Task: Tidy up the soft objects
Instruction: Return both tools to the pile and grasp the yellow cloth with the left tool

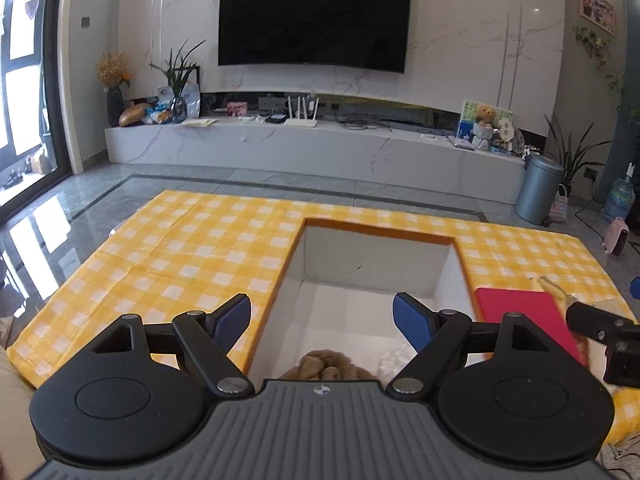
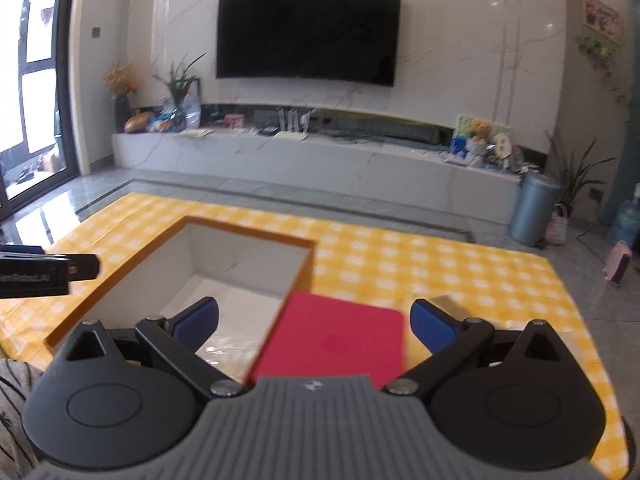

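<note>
An open box (image 1: 372,258) with white inner walls and an orange rim stands on the yellow checked cloth (image 1: 192,240). A brown plush thing (image 1: 328,368) lies at its near end, half hidden by my left gripper's body; clear crinkled plastic (image 2: 232,350) lies inside too. My left gripper (image 1: 322,322) hangs open above the box with nothing between its blue pads. A red flat object (image 2: 336,344) lies to the right of the box (image 2: 240,264). My right gripper (image 2: 314,324) stands wide open above it, apart from it. Its black body (image 1: 604,328) shows at the left wrist view's right edge.
A small pale item (image 2: 448,304) lies on the cloth (image 2: 440,260) beyond the red object. Grey tile floor, a white TV bench (image 1: 312,148), a grey bin (image 1: 538,188) and potted plants stand beyond the table. A striped fabric (image 2: 12,396) shows at the near left.
</note>
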A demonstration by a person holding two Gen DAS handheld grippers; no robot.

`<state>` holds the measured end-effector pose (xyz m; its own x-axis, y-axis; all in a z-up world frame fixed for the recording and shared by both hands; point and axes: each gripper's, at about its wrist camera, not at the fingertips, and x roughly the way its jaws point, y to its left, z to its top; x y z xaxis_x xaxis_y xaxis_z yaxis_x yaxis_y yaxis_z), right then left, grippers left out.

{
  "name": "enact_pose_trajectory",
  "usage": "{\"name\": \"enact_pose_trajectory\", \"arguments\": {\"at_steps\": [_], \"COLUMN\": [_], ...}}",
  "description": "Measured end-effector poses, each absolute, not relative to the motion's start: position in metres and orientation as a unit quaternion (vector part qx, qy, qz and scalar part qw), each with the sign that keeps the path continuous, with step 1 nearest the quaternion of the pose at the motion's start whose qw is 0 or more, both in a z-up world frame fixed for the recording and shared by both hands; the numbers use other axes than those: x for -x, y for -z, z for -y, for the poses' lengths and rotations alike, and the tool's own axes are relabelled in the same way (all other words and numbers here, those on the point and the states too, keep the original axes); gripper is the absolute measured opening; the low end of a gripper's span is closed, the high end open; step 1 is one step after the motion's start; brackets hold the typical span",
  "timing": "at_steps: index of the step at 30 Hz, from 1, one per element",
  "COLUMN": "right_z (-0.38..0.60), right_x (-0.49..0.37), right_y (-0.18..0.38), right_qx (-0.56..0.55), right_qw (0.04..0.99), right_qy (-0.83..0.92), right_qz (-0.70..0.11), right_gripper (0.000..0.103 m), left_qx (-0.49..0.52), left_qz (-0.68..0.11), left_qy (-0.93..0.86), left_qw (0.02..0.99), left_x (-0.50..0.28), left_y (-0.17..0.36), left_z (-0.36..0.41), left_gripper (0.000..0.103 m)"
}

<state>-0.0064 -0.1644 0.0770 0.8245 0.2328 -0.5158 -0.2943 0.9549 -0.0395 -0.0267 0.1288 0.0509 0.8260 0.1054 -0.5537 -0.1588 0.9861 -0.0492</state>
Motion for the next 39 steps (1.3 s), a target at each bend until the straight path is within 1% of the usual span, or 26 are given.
{"name": "enact_pose_trajectory", "arguments": {"at_steps": [5, 9, 14, 20, 23, 25, 29, 31, 33, 34, 36, 39], "right_z": [0.225, 0.286, 0.335, 0.362, 0.376, 0.388, 0.414, 0.421, 0.425, 0.427, 0.431, 0.434], "right_x": [0.007, 0.001, -0.012, -0.036, -0.041, -0.037, -0.025, -0.025, -0.027, -0.028, -0.027, -0.024], "right_y": [-0.086, -0.077, -0.048, -0.002, 0.012, 0.012, 0.008, 0.01, 0.013, 0.015, 0.017, 0.015], "right_qx": [0.049, -0.028, -0.084, -0.106, -0.101, -0.115, -0.196, -0.207, -0.212, -0.219, -0.232, -0.243], "right_qw": [0.967, 0.963, 0.95, 0.926, 0.914, 0.913, 0.912, 0.908, 0.903, 0.9, 0.897, 0.899], "right_qy": [-0.062, -0.024, 0.039, 0.052, 0.096, 0.105, 0.079, 0.086, 0.098, 0.102, 0.1, 0.091], "right_qz": [-0.241, -0.265, -0.3, -0.358, -0.382, -0.377, -0.352, -0.353, -0.36, -0.362, -0.362, -0.353], "right_gripper": [0.1, 0.1, 0.1, 0.1, 0.1, 0.1, 0.1, 0.1, 0.1, 0.1, 0.1, 0.1], "left_qx": [0.044, 0.025, -0.013, -0.119, -0.156, -0.189, -0.29, -0.326, -0.35, -0.367, -0.395, -0.408], "left_qz": [-0.272, -0.281, -0.308, -0.309, -0.327, -0.327, -0.329, -0.335, -0.338, -0.327, -0.329, -0.334], "left_qy": [-0.024, 0.036, 0.082, 0.124, 0.145, 0.162, 0.173, 0.169, 0.166, 0.162, 0.162, 0.16], "left_qw": [0.961, 0.959, 0.948, 0.935, 0.921, 0.912, 0.882, 0.868, 0.858, 0.856, 0.842, 0.834], "left_x": [0.034, 0.028, 0.014, 0.001, -0.014, -0.02, -0.024, -0.025, -0.028, -0.027, -0.03, -0.037], "left_y": [-0.067, -0.064, -0.047, -0.026, -0.01, 0.004, 0.035, 0.05, 0.063, 0.069, 0.077, 0.086], "left_z": [-0.092, -0.052, -0.003, 0.058, 0.086, 0.103, 0.138, 0.153, 0.165, 0.17, 0.18, 0.191], "left_gripper": [0.095, 0.095, 0.095, 0.095, 0.095, 0.094, 0.093, 0.093, 0.094, 0.093, 0.093, 0.093]}}
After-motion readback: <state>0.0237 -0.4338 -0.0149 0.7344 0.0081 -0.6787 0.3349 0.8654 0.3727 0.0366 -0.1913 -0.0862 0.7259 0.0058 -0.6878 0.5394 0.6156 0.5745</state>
